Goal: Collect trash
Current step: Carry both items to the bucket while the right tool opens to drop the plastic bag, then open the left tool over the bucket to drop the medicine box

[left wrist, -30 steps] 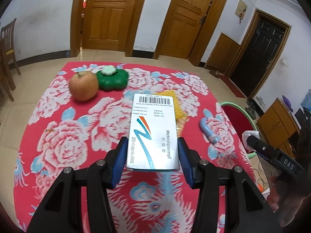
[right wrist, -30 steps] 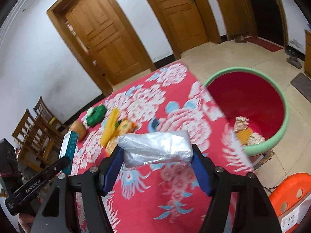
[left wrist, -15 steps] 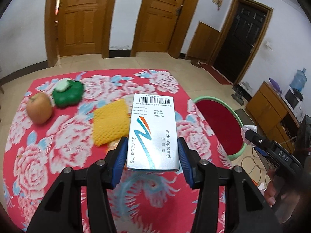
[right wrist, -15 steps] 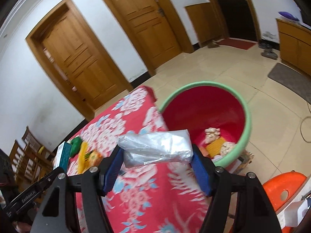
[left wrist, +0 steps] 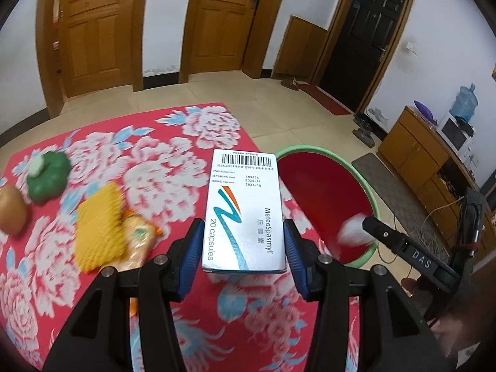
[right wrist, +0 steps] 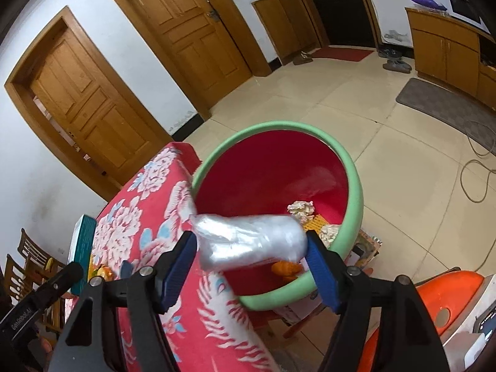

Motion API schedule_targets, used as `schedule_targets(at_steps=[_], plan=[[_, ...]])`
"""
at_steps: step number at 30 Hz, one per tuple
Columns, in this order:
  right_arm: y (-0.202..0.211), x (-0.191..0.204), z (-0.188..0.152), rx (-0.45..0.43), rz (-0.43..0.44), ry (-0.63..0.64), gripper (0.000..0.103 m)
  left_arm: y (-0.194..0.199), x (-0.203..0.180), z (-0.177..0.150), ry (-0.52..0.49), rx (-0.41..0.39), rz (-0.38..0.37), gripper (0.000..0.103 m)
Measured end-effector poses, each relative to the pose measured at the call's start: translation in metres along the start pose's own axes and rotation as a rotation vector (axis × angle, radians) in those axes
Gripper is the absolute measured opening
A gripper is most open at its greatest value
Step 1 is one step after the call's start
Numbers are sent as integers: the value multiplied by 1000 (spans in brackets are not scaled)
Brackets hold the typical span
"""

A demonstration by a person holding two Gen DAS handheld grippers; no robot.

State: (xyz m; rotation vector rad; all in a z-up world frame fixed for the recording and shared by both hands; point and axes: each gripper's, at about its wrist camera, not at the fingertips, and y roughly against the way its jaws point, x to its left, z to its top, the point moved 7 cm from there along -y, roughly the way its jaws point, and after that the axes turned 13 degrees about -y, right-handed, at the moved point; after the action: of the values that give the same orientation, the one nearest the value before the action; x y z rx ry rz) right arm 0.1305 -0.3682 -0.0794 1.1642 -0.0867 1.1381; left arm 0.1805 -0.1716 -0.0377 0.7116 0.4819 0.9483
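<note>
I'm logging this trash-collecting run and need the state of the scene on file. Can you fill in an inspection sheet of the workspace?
Surface: table under a red floral tablecloth.
Job's things: capsule box in the left gripper; crumpled clear plastic bag between the fingers of the right gripper, over the near rim of the red basin; crumpled paper and scraps already lie in it.
Clutter: apple, green toy, yellow foam net, orange packet on the cloth.
Grippers: left clamped on the box; right jaws opening, bag between them.
Cables: cords on the floor.
Surroundings: wooden doors, cabinet, water jug.
</note>
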Motion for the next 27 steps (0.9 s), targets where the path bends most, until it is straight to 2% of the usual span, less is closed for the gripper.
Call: schedule_targets(at_steps=[2,14,21,27], plan=[[-1,-3,2,-2,0,-9,79,-9,-7,6,-14,7,-7,51],[15,-21,12,-50,-9,-76,82,-60,-50,27,-91,58,-55,51],[24,-37,19,-86,-50,-95,84,-85,-70,40,-110,57,-54,51],[27,-49,24,-96,-59,-117,84,-89,-71,43,-81,57,-60,61]])
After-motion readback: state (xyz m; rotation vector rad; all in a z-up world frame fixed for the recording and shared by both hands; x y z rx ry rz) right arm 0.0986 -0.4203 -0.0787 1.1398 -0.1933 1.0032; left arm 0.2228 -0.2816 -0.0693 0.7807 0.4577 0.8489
